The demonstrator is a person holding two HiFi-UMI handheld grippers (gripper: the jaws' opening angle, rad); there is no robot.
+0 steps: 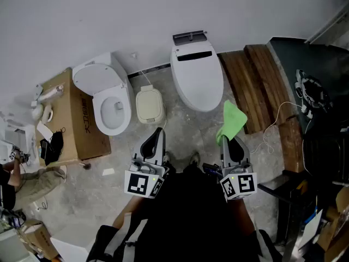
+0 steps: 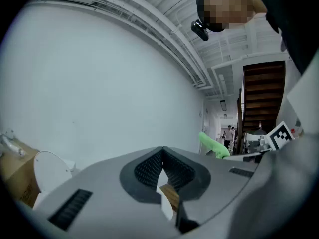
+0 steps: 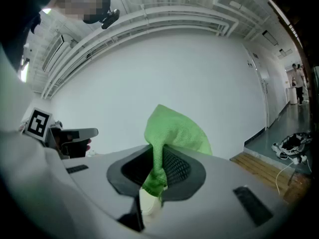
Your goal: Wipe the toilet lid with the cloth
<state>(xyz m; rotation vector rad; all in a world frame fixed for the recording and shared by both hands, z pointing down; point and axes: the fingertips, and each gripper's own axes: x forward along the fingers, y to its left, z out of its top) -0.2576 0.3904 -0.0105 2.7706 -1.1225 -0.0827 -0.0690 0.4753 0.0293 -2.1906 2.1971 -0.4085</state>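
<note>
Holding green cloth pinched in right hand-held gripper, near closed toilet lid, not touching. Left hand-held gripper pressed together, empty. Approach step, I reckon; next: lower cloth flat onto lid.

The grey floor under you carries two toilets: a closed toilet ahead and an open toilet to its left. Between them lies a cream lid. A box stands left and planks lie right.
</note>
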